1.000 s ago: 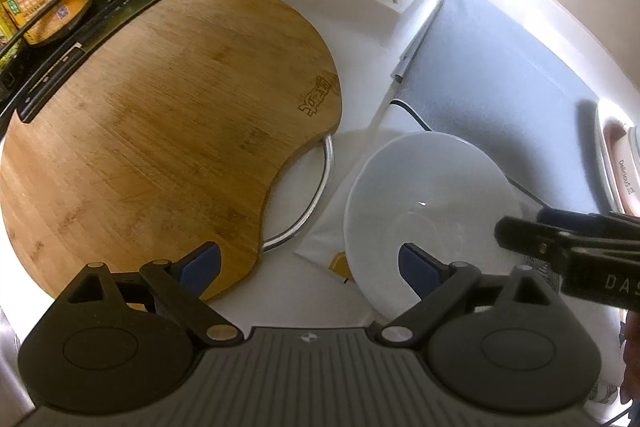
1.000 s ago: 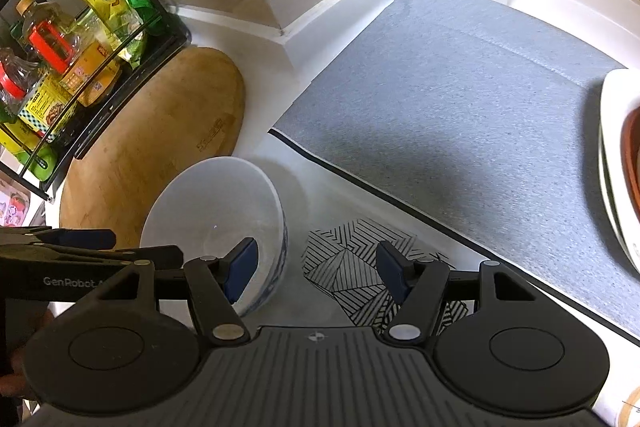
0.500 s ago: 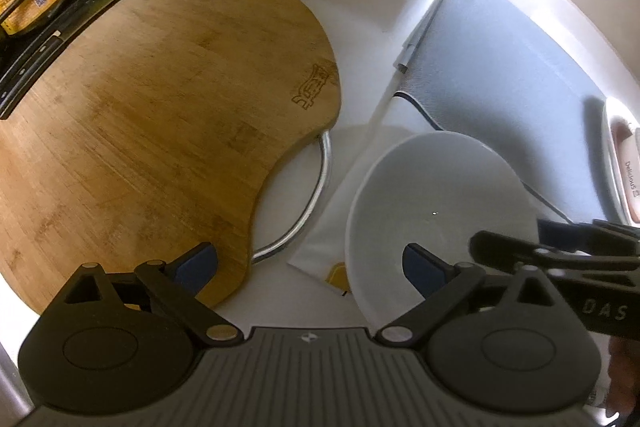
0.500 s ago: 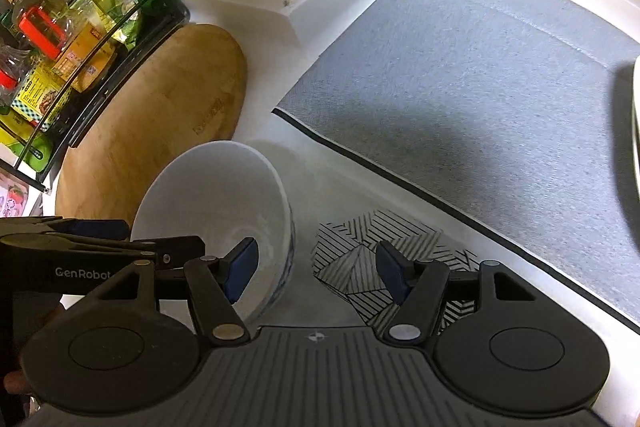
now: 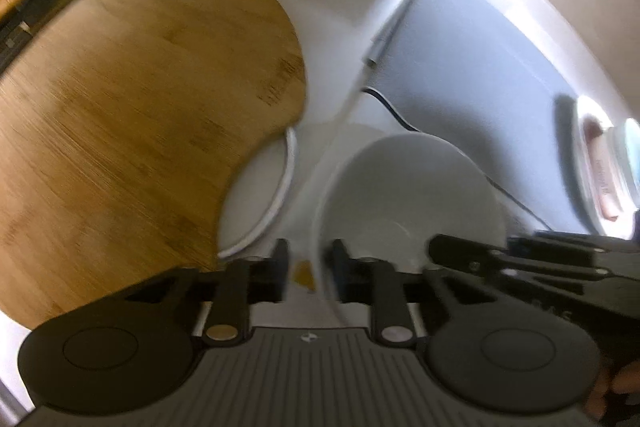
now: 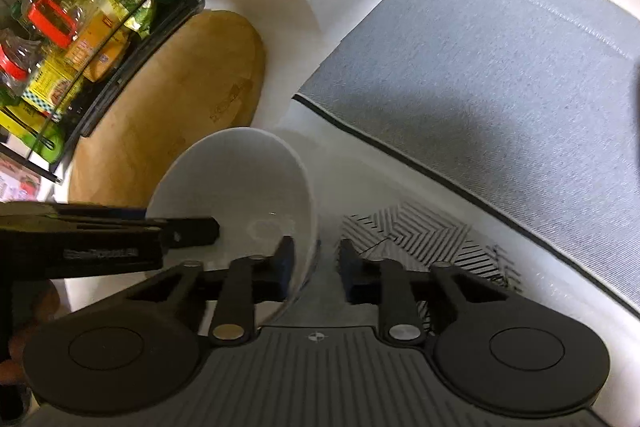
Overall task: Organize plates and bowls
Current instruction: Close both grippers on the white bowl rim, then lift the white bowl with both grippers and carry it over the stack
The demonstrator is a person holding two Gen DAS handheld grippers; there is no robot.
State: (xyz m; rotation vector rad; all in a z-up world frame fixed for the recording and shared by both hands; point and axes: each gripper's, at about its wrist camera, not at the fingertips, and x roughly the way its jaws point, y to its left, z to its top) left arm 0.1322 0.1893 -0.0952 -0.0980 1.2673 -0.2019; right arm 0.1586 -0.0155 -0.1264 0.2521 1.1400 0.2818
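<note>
The white bowl (image 5: 404,203) stood on the white counter (image 6: 352,175), between the wooden cutting board (image 5: 132,115) and the grey mat (image 6: 488,67). The left gripper (image 5: 308,269) and the right gripper (image 6: 314,263) were closing, each with the bowl's rim between its 2 fingers.

The bowl (image 5: 404,203) sits right of the cutting board (image 5: 132,123), with the mat (image 6: 500,67) farther right.
</note>
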